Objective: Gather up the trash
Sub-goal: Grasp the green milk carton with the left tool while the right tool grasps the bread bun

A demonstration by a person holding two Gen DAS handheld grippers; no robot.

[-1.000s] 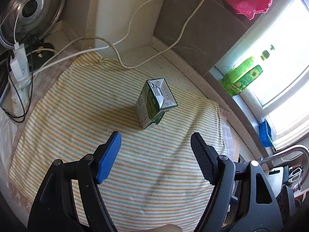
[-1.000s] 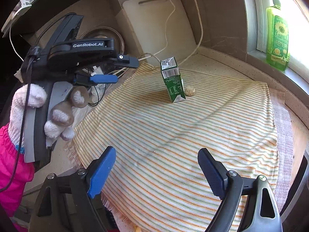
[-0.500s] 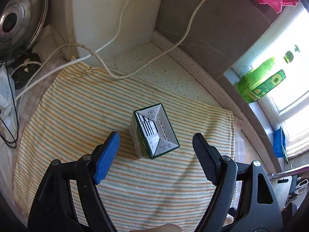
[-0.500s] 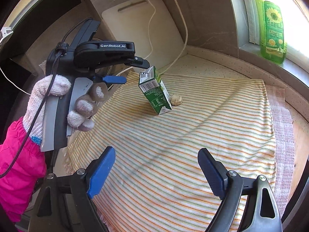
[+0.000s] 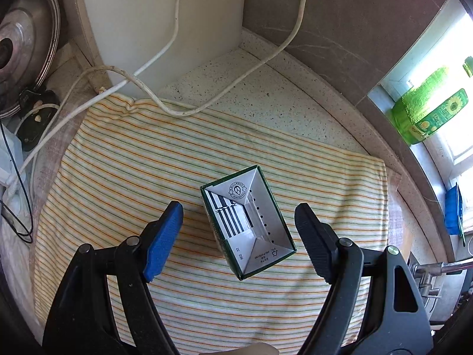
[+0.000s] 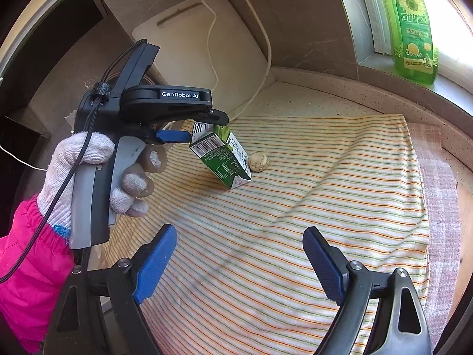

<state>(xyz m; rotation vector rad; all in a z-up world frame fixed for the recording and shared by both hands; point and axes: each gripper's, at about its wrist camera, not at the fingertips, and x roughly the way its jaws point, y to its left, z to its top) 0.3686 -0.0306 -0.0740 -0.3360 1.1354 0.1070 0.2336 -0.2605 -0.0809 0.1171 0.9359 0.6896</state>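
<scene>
1. Carton [image 5: 247, 222] first, from the left wrist view: a small green drink box with a silver folded top stands tilted on the striped cloth [image 5: 118, 159], its top end facing the camera. It sits between the 2 fingers of the left gripper [image 5: 239, 230], which are spread wide, with a gap on either side of the box and no contact. 2 white cables [image 5: 165, 106] trail over the far edge of the cloth onto the speckled counter [image 5: 266, 97]. A white cutting board [image 5: 165, 14] leans in the corner, a metal lid [image 5: 23, 47] stands at far left, and a green bottle [image 5: 428, 115] sits on the window ledge.

2. From the right wrist view, the carton [image 6: 220, 155] leans over on 1 bottom corner, its top up at the left gripper [image 6: 204, 128], whose tips sit on either side of that top. A white-gloved left hand [image 6: 97, 171] holds that tool. Just beside the box lies a small crumpled beige ball [image 6: 259, 162], close but apart from it. The right gripper [image 6: 239, 261] hangs low over the near part of the cloth [image 6: 325, 195], released, with nothing between its blue pads [image 6: 153, 263], well apart from the carton.
</scene>
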